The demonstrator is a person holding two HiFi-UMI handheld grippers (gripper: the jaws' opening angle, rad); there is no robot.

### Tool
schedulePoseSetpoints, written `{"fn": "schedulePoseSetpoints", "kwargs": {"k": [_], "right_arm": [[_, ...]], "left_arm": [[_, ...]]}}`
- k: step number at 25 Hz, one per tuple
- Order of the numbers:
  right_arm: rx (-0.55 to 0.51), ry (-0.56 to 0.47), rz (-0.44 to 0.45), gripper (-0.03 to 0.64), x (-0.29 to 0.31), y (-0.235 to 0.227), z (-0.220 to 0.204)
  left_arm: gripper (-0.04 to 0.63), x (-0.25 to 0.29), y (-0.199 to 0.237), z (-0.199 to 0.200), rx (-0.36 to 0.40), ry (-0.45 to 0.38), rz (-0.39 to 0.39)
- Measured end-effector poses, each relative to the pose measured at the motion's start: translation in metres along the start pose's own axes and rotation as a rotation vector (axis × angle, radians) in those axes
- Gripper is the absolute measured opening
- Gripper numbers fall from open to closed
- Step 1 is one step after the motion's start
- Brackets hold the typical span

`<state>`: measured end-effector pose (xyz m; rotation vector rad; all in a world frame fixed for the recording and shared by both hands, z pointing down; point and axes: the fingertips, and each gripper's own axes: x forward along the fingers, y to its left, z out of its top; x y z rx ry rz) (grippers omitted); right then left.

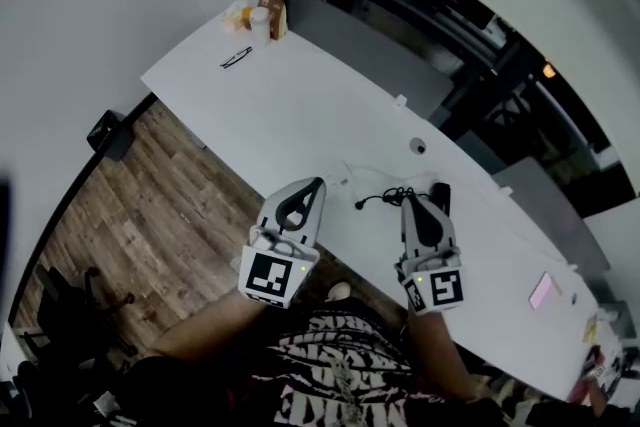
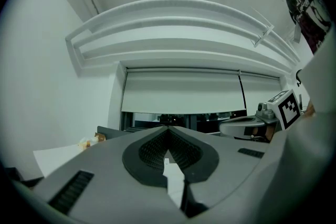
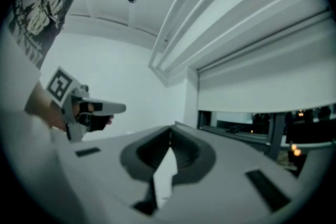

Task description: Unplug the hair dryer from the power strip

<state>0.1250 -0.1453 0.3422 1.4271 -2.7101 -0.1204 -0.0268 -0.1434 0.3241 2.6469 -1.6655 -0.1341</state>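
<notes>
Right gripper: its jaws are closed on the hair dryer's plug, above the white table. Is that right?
Not quite. The right gripper is closed and above the white table, but it is closed on nothing. The right gripper view shows the jaw tips meeting, with no plug between them.

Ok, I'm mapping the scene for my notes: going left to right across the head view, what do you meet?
Black box → left gripper → black cord → right gripper → pink card.
</notes>
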Motion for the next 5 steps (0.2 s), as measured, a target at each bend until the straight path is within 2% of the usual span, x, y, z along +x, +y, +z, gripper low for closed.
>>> {"fn": "schedulePoseSetpoints", "kwargs": {"k": [5], "right_arm": [[-0.054,-0.015,0.039,0.035,0.005,-0.010,0.003]], "left_arm": [[0.026,0.016,-0.013,0.000,-0.006,0.003,0.001]]}}
